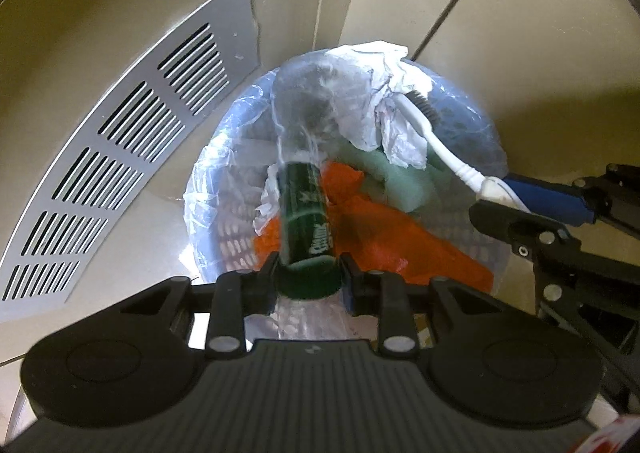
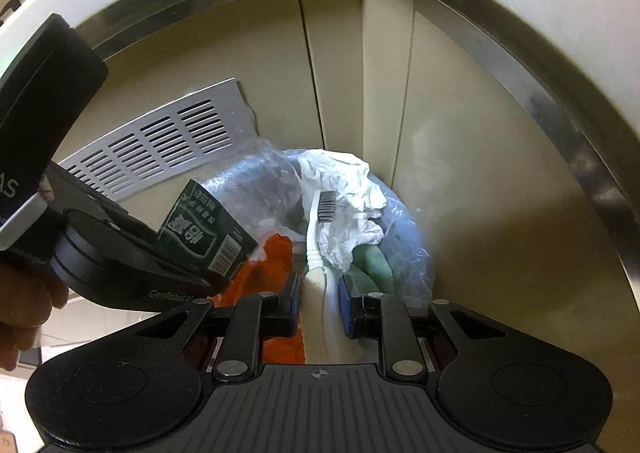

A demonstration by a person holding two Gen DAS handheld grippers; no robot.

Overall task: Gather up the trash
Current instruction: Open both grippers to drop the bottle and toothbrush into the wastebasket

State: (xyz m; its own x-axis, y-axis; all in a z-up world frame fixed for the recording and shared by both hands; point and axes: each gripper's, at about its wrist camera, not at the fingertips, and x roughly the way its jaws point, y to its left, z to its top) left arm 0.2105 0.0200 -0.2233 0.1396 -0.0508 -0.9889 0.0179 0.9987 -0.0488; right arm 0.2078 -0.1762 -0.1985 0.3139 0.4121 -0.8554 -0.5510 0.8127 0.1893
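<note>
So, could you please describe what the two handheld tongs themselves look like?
Both tongs are matte black linkage frames with silver rivets and a ribbed grey centre plate. The right tongs have blue pads on the fingers. The left tongs show white lettering on the body in the right wrist view. No cables or sleeves show.

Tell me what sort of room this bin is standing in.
Probably a bathroom or washroom corner, though that is a guess. The lined trash bin stands on pale floor tiles beside a metal vent grille, and a used toothbrush lies over crumpled tissue in the bin.
</note>
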